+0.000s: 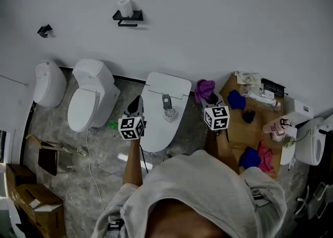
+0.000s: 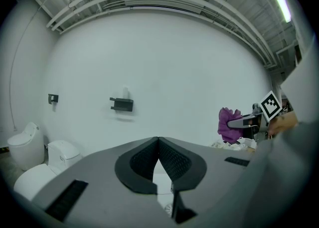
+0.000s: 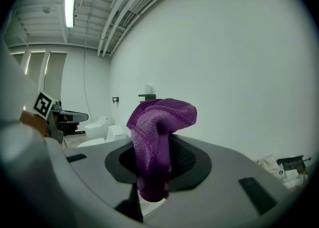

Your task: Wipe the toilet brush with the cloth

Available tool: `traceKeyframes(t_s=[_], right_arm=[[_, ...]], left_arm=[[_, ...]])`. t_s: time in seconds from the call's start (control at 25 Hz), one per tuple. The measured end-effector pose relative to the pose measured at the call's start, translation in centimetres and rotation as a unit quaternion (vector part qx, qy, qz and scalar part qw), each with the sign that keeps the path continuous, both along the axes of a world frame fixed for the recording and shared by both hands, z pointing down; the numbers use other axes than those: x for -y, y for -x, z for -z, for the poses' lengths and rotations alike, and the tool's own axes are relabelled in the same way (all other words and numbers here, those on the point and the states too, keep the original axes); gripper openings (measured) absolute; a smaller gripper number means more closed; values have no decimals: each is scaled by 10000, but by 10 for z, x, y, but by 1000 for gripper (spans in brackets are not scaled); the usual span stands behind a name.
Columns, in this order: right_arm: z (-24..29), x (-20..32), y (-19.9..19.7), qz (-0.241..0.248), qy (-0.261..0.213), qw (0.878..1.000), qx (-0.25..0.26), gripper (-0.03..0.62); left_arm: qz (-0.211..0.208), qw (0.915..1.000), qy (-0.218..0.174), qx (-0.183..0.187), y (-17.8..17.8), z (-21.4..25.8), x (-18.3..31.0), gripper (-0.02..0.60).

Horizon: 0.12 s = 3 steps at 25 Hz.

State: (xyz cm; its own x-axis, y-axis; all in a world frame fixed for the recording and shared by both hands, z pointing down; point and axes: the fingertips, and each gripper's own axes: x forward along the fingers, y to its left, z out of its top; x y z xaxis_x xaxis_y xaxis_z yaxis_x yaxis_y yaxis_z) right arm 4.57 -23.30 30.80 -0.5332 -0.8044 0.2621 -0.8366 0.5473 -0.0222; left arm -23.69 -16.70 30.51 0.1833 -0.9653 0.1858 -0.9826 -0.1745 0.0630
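A grey-handled toilet brush with a round head lies on the closed lid of the white toilet in front of me. My left gripper hovers by the lid's left edge, its jaws shut with nothing between them. To the right of the toilet, my right gripper is shut on a purple cloth. The cloth bulges up out of the jaws in the right gripper view. In the left gripper view the cloth shows at the right.
A brown table at the right holds blue and pink cloths, a bottle and packets. Two more white toilets stand at the left, another at far right. A paper-roll holder hangs on the wall. Cardboard boxes lie at bottom left.
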Motion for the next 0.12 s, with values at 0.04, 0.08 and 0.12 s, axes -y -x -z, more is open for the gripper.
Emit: traceKeyframes(t_s=[0.04,0.08,0.12], right_arm=[[0,0,0,14,5,10000,2,121],[0,-1,1,27,9,10000,6,121],[0,-1,1,39,14,10000,9,121]], left_arm=[[3,10000,-2,3,-1,0,-1,18],[4,10000,-2,6,-1,0,-1,18],[4,10000,-1,10,-2,0,-1,18]])
